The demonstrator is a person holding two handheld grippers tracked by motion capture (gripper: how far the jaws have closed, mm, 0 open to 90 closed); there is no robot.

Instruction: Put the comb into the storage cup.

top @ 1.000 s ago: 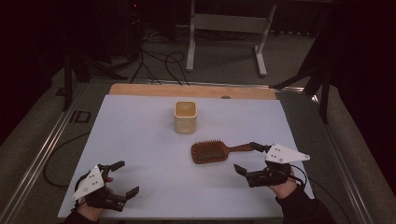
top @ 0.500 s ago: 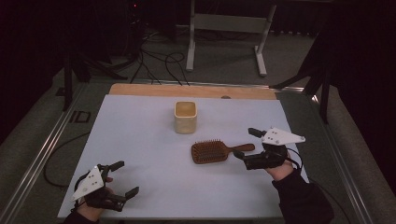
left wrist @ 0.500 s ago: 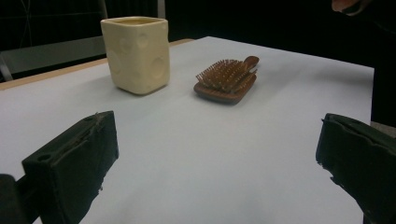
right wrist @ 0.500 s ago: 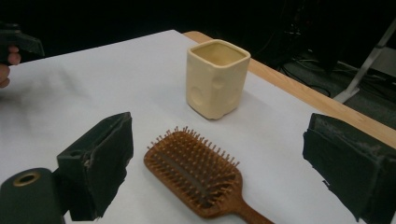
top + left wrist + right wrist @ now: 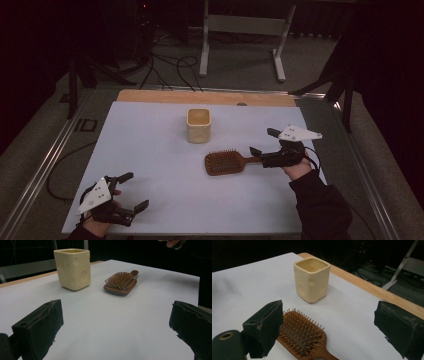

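Hairbrush (image 5: 226, 163) — brown, bristles up — by cream cup (image 5: 198, 125); both tongs gape.

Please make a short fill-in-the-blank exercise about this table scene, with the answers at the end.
1. The hairbrush lies with its bristles facing ____.
2. The cream cup stands ____ on the table.
3. The right gripper has its jaws ____ above the brush handle.
4. The left gripper holds ____.

Answers: up; upright; open; nothing
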